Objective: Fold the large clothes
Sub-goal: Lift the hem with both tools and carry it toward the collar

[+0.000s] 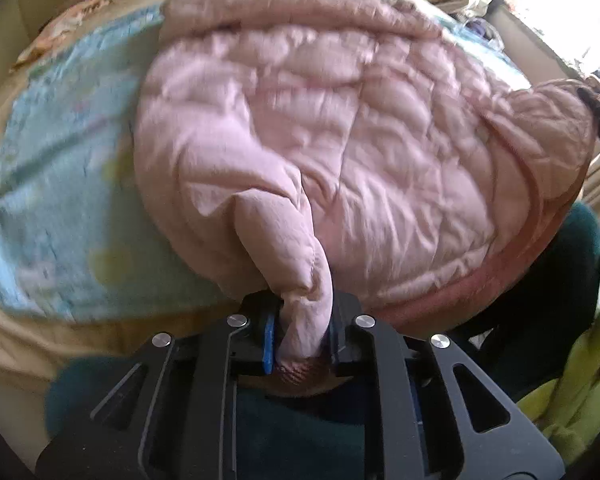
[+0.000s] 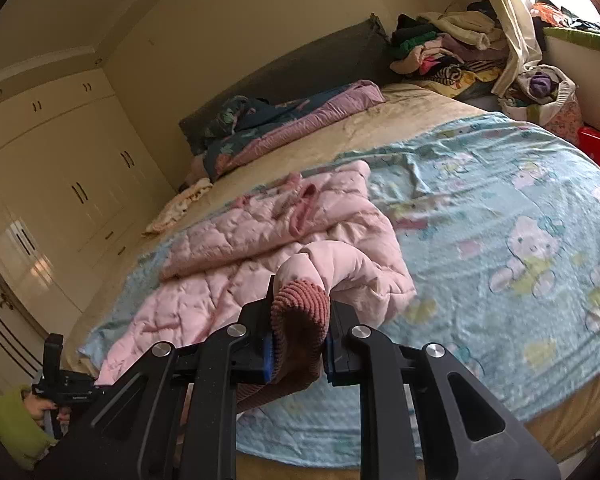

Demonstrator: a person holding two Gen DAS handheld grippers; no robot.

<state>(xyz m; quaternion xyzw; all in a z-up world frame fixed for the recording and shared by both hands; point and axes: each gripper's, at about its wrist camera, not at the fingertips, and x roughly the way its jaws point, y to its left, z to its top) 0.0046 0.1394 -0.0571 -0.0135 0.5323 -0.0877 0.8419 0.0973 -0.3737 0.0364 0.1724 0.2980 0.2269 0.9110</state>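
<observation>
Pink quilted jacket [image 1: 340,152] lies spread on the blue cartoon sheet [image 2: 500,208] over the bed [image 2: 400,120]. Left tongs [image 1: 302,332], at six o'clock of it, are clamped on a sleeve; right tongs [image 2: 298,344], at three o'clock, pinch a ribbed cuff [image 2: 300,300].

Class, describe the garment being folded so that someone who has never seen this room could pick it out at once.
Start at the bed, then find the pale blue cartoon blanket spread across it. On the blanket lies the jacket, with both grippers pinching it. Unlike the mixed clothes pile by the headboard, it is pale pink, puffy and quilted, with darker ribbed knit cuffs.
</observation>
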